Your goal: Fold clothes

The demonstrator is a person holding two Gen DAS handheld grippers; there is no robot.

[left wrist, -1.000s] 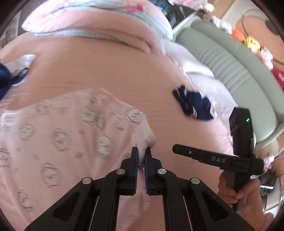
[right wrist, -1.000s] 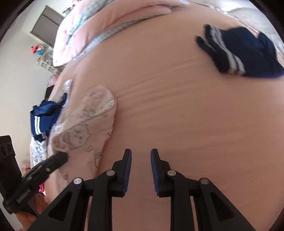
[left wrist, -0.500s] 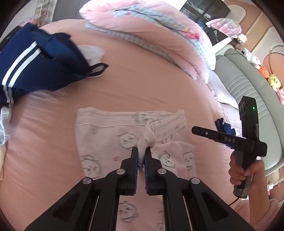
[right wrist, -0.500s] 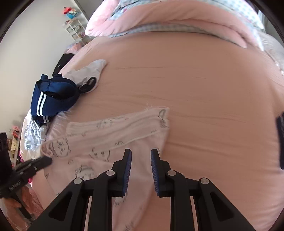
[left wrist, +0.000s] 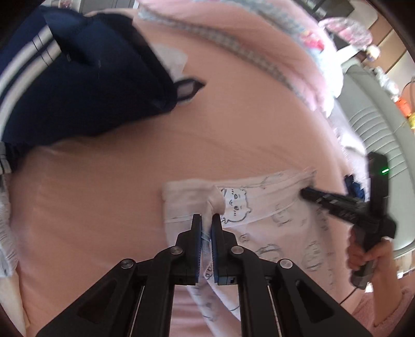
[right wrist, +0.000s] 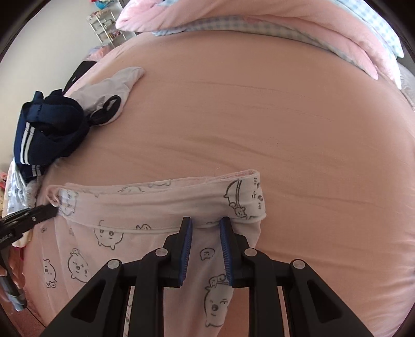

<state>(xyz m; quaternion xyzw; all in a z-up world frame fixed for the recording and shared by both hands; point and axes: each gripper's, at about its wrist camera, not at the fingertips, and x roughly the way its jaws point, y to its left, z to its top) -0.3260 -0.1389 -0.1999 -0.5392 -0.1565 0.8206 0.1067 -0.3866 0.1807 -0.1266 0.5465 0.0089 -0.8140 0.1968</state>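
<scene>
Both wrist views had swung across the pink bed (right wrist: 259, 124) since the earlier frames, so that the white printed garment (right wrist: 145, 233), which a second before hung bunched at the left edge of the right wrist view, now lay spread on the sheet with its folded upper edge running straight from side to side. Largest after the bed, a pink quilt with a checked border (right wrist: 259, 18) lay heaped at the far end, and a navy striped garment (right wrist: 49, 134) sat crumpled well apart at the far left, touching a pale grey piece of clothing (right wrist: 111, 88). Nearer, the printed garment lay directly under both tools, its long axis crossways to the fingers. At the garment's left end, the left gripper (left wrist: 206, 225) had its fingers pressed together on a raised tuck of that folded edge. At the right end, the right gripper (right wrist: 206, 228) stood with its blue pads partly apart over the same edge; a small ridge of fabric rose between them, but whether the pads actually gripped it could not be told. The right hand (left wrist: 371, 255) showed low in the left wrist view. Judging from this, the coming move depended on the two ends travelling together, since the edge was stretched between the two tools and neither was nearer the fold line.
</scene>
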